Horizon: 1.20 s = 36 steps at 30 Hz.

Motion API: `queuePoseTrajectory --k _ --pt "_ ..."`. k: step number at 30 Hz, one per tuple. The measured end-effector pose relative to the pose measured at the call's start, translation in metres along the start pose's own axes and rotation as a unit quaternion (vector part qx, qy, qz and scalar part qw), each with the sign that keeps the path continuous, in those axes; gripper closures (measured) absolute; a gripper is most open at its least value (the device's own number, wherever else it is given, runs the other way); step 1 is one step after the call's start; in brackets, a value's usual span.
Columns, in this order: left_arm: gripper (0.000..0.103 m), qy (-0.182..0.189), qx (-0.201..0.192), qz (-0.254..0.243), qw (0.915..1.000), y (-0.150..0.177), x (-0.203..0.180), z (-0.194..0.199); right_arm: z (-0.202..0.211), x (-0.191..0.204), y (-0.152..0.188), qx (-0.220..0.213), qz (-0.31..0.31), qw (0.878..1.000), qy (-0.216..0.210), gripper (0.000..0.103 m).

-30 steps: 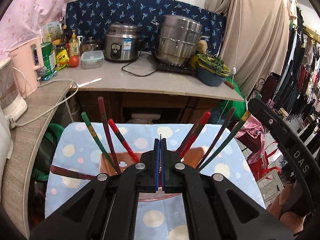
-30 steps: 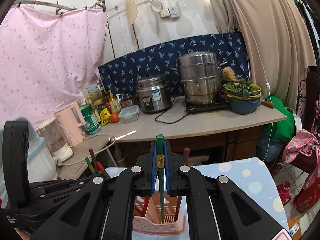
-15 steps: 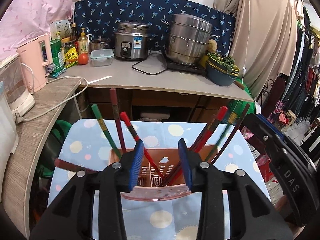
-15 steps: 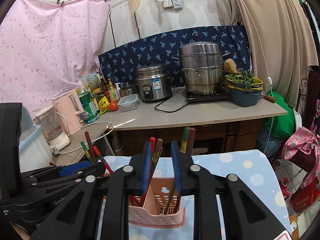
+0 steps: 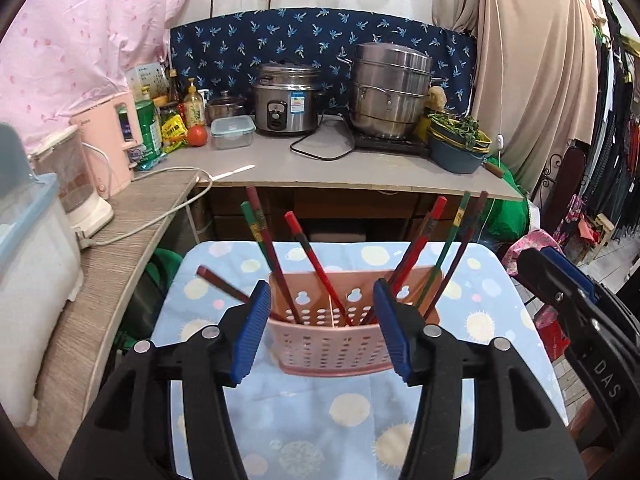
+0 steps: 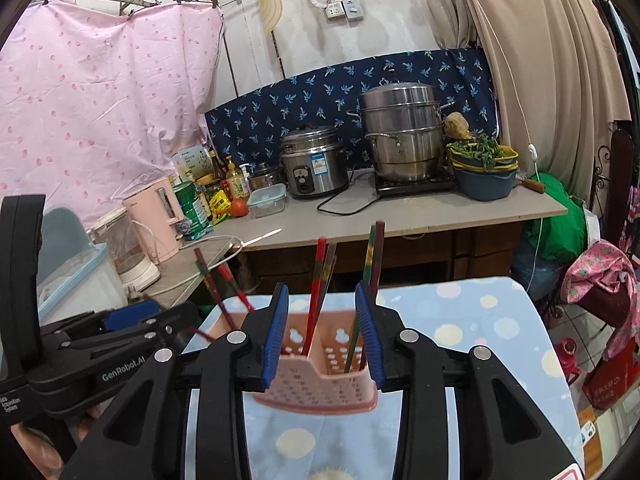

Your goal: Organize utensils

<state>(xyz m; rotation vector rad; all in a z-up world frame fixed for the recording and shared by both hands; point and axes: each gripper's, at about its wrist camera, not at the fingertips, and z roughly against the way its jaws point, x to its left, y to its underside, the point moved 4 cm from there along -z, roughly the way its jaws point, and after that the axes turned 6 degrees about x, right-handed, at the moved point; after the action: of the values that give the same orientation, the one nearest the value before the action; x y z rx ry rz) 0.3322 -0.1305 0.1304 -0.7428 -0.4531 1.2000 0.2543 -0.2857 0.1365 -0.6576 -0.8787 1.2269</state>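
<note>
My right gripper (image 6: 322,330) has let go of the green chopstick (image 6: 362,304), which now stands in the pink basket (image 6: 316,384). Both my grippers' jaws have just been opening, nothing pressed between them. My left gripper (image 5: 322,330) has drawn back from the basket.

I'm in a cramped home kitchen: rice cooker (image 5: 286,100) and steamer pot (image 5: 390,90) on the worktop (image 5: 360,174), upper centre; clothes (image 5: 616,128) hang right.

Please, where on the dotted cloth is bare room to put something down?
The dotted cloth is bare in front of the pink holder and to its right. Left of the holder is crowded: one dark chopstick lies there.
</note>
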Motion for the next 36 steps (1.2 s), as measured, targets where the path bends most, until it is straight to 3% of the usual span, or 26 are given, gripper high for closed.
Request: queuePoseTrajectory --k 13,23,36 --pt "0.040 -0.054 -0.008 -0.025 0.9982 0.048 -0.004 0.050 0.046 0.019 0.060 0.034 0.011 0.999 0.004 0.052" --pt "0.039 -0.065 0.010 -0.011 0.9978 0.084 0.004 0.064 0.071 0.024 0.091 0.049 0.021 0.998 0.027 0.052" --pt "0.030 -0.074 0.025 -0.007 0.9969 0.121 0.007 0.071 0.087 0.022 0.125 0.070 0.028 0.996 0.056 0.042"
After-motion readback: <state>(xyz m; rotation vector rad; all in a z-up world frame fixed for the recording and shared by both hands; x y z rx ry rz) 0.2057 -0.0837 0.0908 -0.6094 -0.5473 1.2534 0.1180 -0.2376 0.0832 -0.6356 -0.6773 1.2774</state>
